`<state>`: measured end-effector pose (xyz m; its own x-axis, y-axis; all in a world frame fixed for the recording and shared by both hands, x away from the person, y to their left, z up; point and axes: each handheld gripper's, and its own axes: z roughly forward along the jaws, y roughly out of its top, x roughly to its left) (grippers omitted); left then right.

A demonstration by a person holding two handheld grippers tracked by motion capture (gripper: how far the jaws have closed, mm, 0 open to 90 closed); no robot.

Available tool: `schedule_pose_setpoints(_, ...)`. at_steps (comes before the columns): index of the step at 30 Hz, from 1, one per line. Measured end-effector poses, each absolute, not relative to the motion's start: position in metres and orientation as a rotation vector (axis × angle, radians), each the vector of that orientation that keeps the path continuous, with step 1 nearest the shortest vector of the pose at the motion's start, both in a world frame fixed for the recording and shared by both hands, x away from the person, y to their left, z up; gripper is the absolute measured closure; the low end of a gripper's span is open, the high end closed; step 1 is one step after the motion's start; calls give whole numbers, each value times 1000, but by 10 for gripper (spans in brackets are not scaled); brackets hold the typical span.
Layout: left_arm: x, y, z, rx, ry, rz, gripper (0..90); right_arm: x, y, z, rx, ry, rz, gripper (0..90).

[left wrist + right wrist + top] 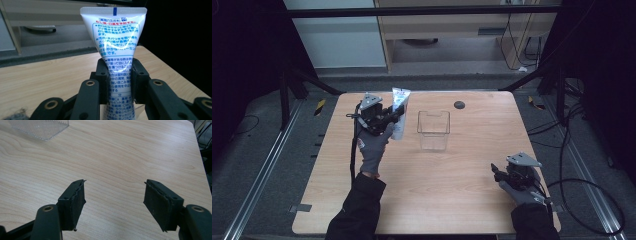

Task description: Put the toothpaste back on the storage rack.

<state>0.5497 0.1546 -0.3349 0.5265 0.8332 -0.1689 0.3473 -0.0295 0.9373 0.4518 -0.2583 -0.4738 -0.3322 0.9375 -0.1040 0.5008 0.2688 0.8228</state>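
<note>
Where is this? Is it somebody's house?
Probably not a house; it looks like a lab or workshop for recording. A wooden table stands between dark metal frame bars, cables trail on the grey floor, and the left hand-held gripper holds a tube.

White toothpaste tube (117,50) upright, crimped end up, clamped mid-body, above table.

Wooden table (462,180), clear plastic container (433,130)
</note>
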Motion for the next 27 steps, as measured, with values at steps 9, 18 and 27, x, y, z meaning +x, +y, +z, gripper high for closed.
schedule_pose_setpoints(9,565,140,-333,1563,1017,520,716,452,-259,-474,1289,1939,942,327)
schedule_pose_setpoints(18,581,117,-338,1566,991,503,716,452,-259,-474,1285,1934,943,326)
schedule_pose_setpoints(27,596,99,-347,1567,976,509,716,453,-258,-475,1284,1937,945,326)
